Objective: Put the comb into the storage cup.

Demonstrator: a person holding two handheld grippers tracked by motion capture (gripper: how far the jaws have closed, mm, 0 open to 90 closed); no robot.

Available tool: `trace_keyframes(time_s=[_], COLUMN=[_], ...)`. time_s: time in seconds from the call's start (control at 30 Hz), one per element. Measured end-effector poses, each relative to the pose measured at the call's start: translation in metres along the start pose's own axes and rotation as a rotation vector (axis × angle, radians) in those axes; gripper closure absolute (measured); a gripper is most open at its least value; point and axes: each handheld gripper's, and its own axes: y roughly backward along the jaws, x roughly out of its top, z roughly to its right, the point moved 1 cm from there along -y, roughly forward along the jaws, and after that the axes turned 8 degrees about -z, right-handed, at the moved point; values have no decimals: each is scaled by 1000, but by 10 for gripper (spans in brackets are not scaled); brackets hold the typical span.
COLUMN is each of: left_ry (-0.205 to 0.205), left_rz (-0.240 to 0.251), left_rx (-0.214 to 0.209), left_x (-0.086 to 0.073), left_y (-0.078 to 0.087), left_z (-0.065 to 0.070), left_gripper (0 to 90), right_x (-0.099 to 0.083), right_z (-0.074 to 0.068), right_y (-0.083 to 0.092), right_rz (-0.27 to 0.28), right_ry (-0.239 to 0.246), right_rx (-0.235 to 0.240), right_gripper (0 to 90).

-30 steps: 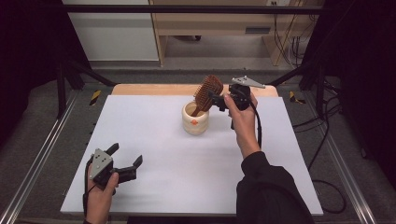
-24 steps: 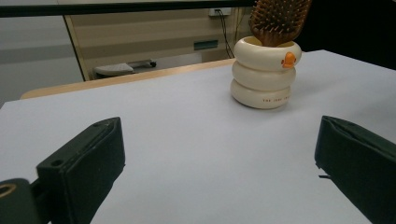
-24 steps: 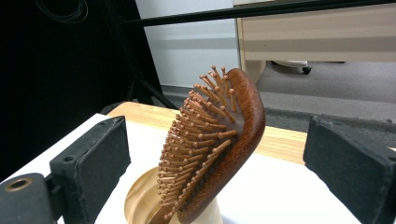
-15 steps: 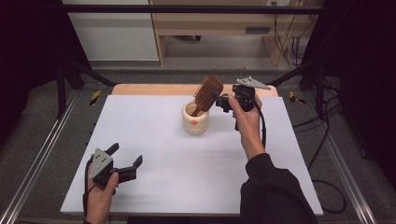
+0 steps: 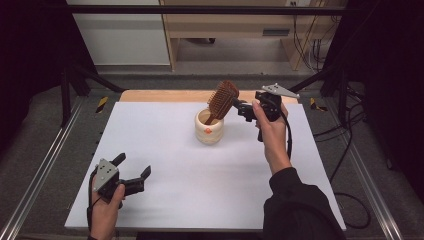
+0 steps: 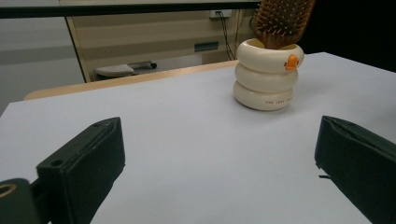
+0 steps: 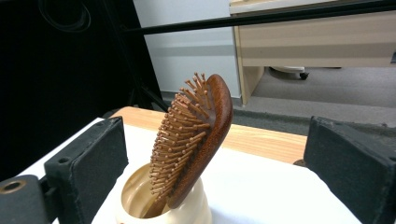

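A cream ceramic cup shaped like three stacked rings [image 5: 209, 128], with a small orange beak on its side, stands toward the far middle of the white table top [image 5: 200, 170], and everything else arranges itself around it. A reddish-brown wooden paddle hairbrush [image 5: 222, 99] stands handle-down in the cup, its bristled head leaning up and out over the rim toward the right gripper [image 5: 244, 110]. That gripper hovers just to the right of the cup, level with the brush head, its two black jaws spread wide and gripping nothing. In the right gripper view the hairbrush [image 7: 196, 140] sits between the jaws but farther off, touching neither pad, with the cup [image 7: 161, 205] low in the middle. The left gripper [image 5: 134, 176] rests well away from the cup, near the front left corner of the table, jaws likewise wide apart and empty. Looking along it, the cup [image 6: 268, 74] stands well beyond the jaws, to the right of centre.
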Motion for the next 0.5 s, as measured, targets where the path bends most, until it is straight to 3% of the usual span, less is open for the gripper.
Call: trace_keyframes(time_s=[0.5], left_ry=[2], left_rz=[6], left_rx=[10], left_x=[0], left_y=[10], left_z=[-18], left_gripper=[16], right_x=[-4], right_z=[7], right_y=[25], right_rz=[35], right_ry=[21], right_rx=[10], right_gripper=[78])
